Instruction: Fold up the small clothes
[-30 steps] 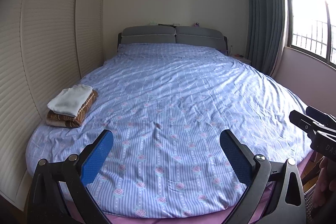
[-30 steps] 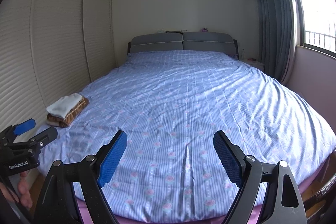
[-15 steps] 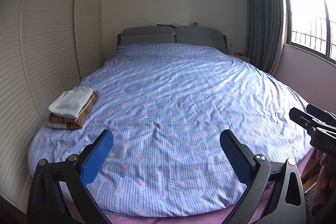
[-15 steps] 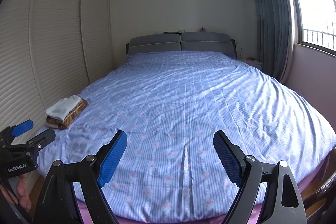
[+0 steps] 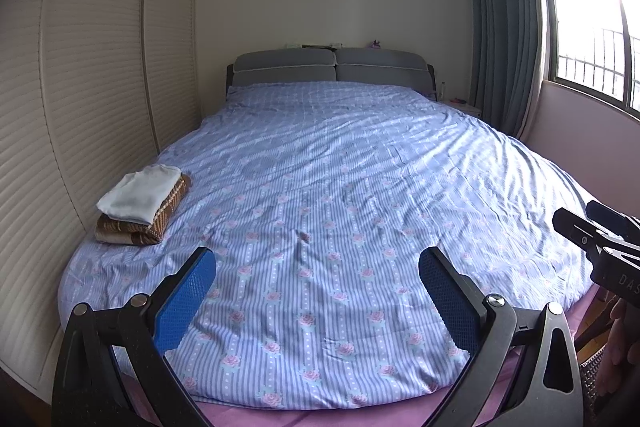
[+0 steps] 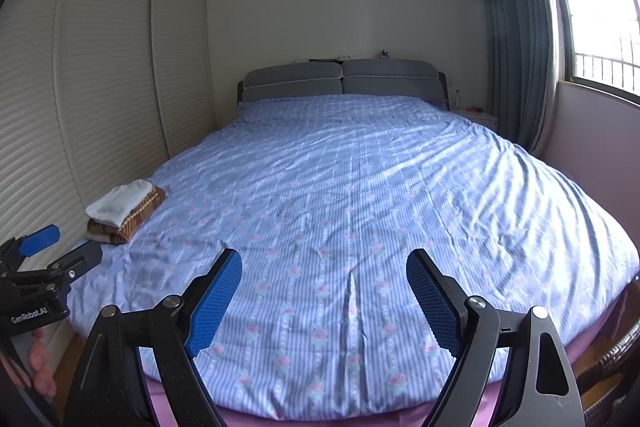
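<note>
Bedroom scene: a bed (image 5: 360,155) fills both views, covered by a blue striped quilt (image 5: 340,227) with a pink rose print, creased but spread flat. A grey headboard (image 5: 332,67) stands at the far end against a pale wall. Louvred wardrobe doors (image 5: 88,87) run along the left side; a grey-green curtain (image 5: 500,27) and a bright window (image 5: 592,27) stand on the right. A purple sheet (image 6: 248,417) shows under the quilt at the near edge.

Folded clothes (image 5: 140,205) sit in one stack on the left edge of the bed, nearer the foot than the headboard, just beside the wardrobe doors. A white piece (image 5: 138,193) lies on top of a brown patterned piece (image 5: 160,223), which shows along the right and near sides. The stack is oblong; its long axis runs from near-left to far-right, roughly in line with the length of the bed.

The left gripper (image 5: 318,281) hangs over the near end of the quilt with its blue pads spread wide and nothing between them. The right gripper (image 6: 324,287) stands likewise, jaws wide and empty, over the near middle of the quilt. Both are well apart from the stack. Each gripper appears at the edge of the other's view, with part of a hand (image 6: 42,367) below it.
</note>
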Demonstrator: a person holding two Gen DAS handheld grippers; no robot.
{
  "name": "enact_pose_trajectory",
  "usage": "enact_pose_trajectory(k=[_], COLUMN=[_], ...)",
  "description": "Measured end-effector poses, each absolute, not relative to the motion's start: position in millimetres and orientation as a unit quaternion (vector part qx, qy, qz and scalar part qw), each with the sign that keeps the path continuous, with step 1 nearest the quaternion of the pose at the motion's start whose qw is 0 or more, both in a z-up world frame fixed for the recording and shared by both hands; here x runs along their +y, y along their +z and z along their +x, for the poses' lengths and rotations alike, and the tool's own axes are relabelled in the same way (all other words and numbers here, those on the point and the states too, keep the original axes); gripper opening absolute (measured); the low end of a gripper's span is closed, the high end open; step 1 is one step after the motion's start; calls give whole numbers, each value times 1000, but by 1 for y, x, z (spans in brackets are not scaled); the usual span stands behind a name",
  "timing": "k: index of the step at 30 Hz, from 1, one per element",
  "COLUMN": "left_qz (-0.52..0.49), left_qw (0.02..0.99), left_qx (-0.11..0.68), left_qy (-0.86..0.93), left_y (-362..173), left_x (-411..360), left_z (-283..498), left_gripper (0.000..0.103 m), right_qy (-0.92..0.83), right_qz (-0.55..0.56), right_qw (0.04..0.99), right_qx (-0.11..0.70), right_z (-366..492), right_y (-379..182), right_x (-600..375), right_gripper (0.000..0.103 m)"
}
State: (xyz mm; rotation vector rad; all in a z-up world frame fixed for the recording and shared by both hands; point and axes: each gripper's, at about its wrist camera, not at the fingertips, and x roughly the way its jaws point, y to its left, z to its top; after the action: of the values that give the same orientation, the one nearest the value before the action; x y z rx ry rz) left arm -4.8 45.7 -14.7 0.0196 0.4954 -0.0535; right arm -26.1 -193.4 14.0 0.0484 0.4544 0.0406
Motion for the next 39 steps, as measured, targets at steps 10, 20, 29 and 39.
enact_pose_trajectory(k=[10, 20, 29, 39], left_qz=[8, -1, 0, -6], left_qw=[968, 967, 966, 964], left_qx=[251, 255, 260, 264], left_qy=[-18, -18, -12, -20], left_y=[-18, -20, -23, -24], left_x=[49, 50, 52, 51], left_z=[-7, -6, -3, -3], left_gripper=[103, 103, 103, 103], right_qy=[15, 13, 11, 10], right_qz=[28, 31, 30, 31], right_qw=[973, 973, 973, 972], right_qx=[229, 229, 230, 233], right_z=[-27, -28, -28, -26], right_y=[12, 11, 11, 9], right_x=[-194, -195, -193, -194], right_gripper=[85, 85, 85, 85])
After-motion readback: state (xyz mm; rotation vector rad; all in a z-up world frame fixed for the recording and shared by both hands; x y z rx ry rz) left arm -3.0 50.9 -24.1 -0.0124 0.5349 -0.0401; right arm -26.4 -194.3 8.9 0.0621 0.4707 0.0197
